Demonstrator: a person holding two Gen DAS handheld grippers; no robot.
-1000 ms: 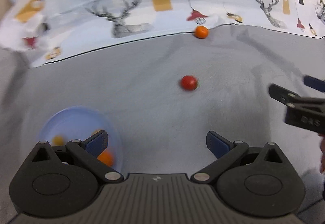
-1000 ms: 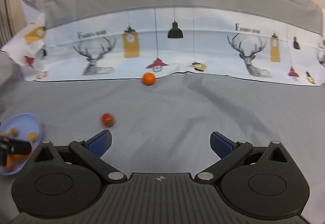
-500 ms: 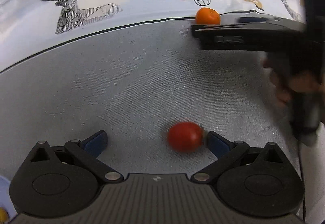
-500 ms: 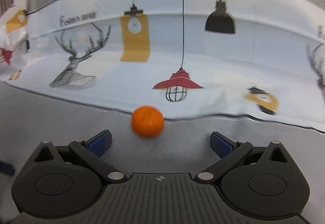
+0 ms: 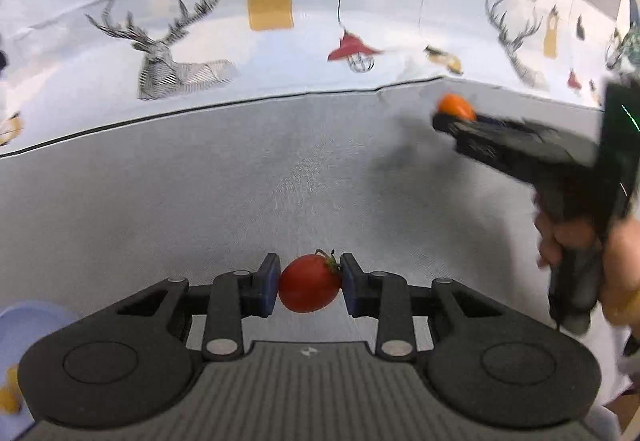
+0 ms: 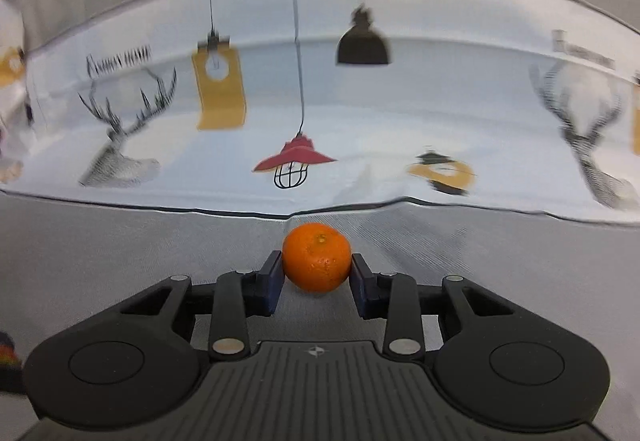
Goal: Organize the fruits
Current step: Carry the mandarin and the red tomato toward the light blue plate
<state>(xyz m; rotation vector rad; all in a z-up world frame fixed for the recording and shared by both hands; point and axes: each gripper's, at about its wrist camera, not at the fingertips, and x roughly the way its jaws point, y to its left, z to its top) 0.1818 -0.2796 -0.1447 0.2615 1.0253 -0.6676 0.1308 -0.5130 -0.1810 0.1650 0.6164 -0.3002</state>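
My left gripper [image 5: 309,283] is shut on a red tomato [image 5: 309,284] with a green stem, low over the grey cloth. My right gripper [image 6: 316,275] is shut on an orange mandarin [image 6: 317,264] near the back edge of the cloth. In the left wrist view the right gripper [image 5: 452,119] shows at the right, held by a hand, with the mandarin [image 5: 456,105] at its tip. A pale blue bowl [image 5: 28,325] sits at the lower left with a small yellow-orange fruit [image 5: 10,395] in it.
A white printed backdrop [image 6: 320,101] with deer and lamps stands behind the grey cloth [image 5: 200,181]. The person's hand [image 5: 600,261] is at the right of the left wrist view.
Both grippers went from open to shut: the left closed on the tomato, the right closed on the mandarin. The right gripper and mandarin moved rightward in the left wrist view.
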